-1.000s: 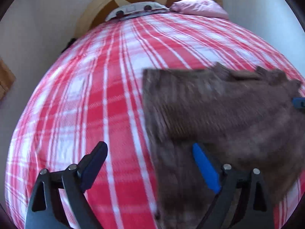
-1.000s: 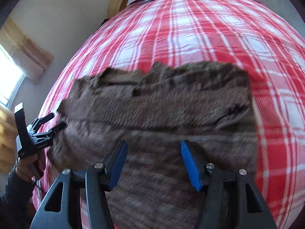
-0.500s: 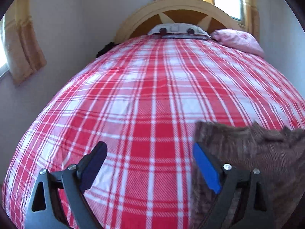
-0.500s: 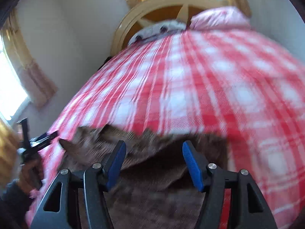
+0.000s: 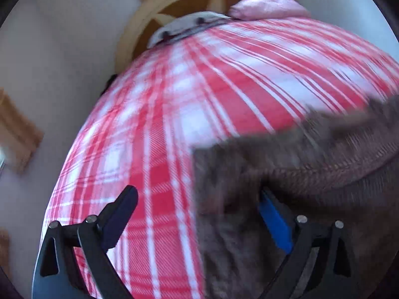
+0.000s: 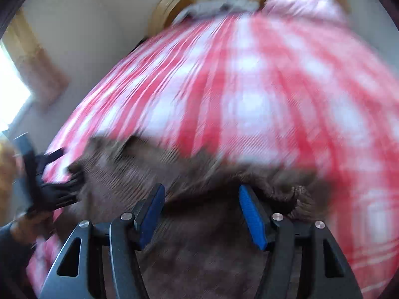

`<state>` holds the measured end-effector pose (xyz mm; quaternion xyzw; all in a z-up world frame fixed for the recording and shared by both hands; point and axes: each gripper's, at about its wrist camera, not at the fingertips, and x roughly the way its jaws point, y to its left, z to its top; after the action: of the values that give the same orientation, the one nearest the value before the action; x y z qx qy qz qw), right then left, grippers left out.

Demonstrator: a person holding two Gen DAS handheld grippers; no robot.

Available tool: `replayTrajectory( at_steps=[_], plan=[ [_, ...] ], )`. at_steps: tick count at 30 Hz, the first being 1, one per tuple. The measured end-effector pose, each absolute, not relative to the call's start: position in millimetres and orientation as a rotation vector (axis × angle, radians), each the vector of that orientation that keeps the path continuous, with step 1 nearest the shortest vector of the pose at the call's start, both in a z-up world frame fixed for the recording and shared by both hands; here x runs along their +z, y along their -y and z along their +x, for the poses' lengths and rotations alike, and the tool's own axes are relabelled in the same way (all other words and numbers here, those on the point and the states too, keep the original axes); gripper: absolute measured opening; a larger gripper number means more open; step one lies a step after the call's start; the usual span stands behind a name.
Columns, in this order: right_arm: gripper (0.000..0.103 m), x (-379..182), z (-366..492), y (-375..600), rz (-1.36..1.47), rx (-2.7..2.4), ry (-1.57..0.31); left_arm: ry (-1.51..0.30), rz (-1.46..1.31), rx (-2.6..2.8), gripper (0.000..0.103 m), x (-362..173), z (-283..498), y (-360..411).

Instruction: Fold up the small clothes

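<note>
A brown knitted garment (image 5: 286,174) lies on the red and white checked bedcover (image 5: 162,124). In the left wrist view my left gripper (image 5: 197,206) is open over the garment's left edge, its right finger above the knit and its left finger above bare cover. In the right wrist view the garment (image 6: 199,261) fills the lower middle and my right gripper (image 6: 202,209) is open just above it, holding nothing. My left gripper (image 6: 49,189) shows at the garment's left edge. Both views are blurred.
The bed runs back to a rounded wooden headboard (image 5: 189,5), with a pink pillow (image 5: 266,7) and a white item (image 5: 184,27) at its foot. White walls flank the bed. A window (image 6: 10,94) with a curtain (image 6: 42,74) is at the left.
Both cameras tipped up half a second ago and have come back down over the garment. Both grippers stayed open and empty.
</note>
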<state>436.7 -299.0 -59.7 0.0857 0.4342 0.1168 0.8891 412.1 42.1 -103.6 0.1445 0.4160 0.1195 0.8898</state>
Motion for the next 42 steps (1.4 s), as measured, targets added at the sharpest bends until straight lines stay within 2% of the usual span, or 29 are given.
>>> replayTrajectory(
  at_steps=[2, 5, 8, 13, 16, 21, 24, 27, 30, 32, 34, 35, 39, 42],
  plan=[
    [0.063, -48, 431, 312, 0.272, 0.269, -0.838, -0.805, 0.243, 0.303, 0.097, -87, 418, -55],
    [0.063, -46, 421, 313, 0.255, 0.294, -0.830, -0.754, 0.229, 0.360, 0.097, -73, 419, -69],
    [0.063, -58, 398, 303, 0.226, 0.472, -0.939, -0.741, 0.192, 0.365, 0.097, -69, 406, -81],
    [0.063, -93, 369, 285, -0.060, 0.502, -1.159, -0.733, 0.214, 0.267, 0.098, -71, 365, -68],
    [0.063, -86, 388, 290, -0.062, 0.427, -1.105, -0.766, 0.221, 0.208, 0.100, -79, 362, -52],
    [0.063, -49, 426, 345, 0.189, 0.149, -0.810, -0.768, 0.181, 0.189, 0.100, -83, 353, -37],
    [0.063, -44, 419, 355, 0.261, 0.125, -0.778, -0.781, 0.184, 0.177, 0.100, -87, 342, -38],
    [0.063, -42, 395, 344, 0.193, 0.140, -0.773, -0.786, 0.240, 0.196, 0.100, -94, 336, -40],
    [0.063, -42, 381, 330, 0.180, 0.259, -0.839, -0.814, 0.222, 0.189, 0.100, -98, 339, -45],
    [0.063, -55, 382, 313, 0.188, 0.369, -0.977, -0.845, 0.206, 0.165, 0.100, -99, 342, -40],
    [0.063, -83, 391, 286, 0.126, 0.438, -1.210, -0.911, 0.278, 0.108, 0.100, -110, 353, -21],
    [0.063, -90, 393, 278, 0.075, 0.421, -1.226, -0.916, 0.312, 0.105, 0.100, -113, 357, -14],
    [0.063, -85, 426, 263, 0.051, 0.379, -1.127, -0.866, 0.364, 0.120, 0.100, -108, 389, 10],
    [0.063, -46, 443, 294, 0.191, 0.198, -0.837, -0.804, 0.295, 0.235, 0.100, -87, 413, -4]
  ],
)
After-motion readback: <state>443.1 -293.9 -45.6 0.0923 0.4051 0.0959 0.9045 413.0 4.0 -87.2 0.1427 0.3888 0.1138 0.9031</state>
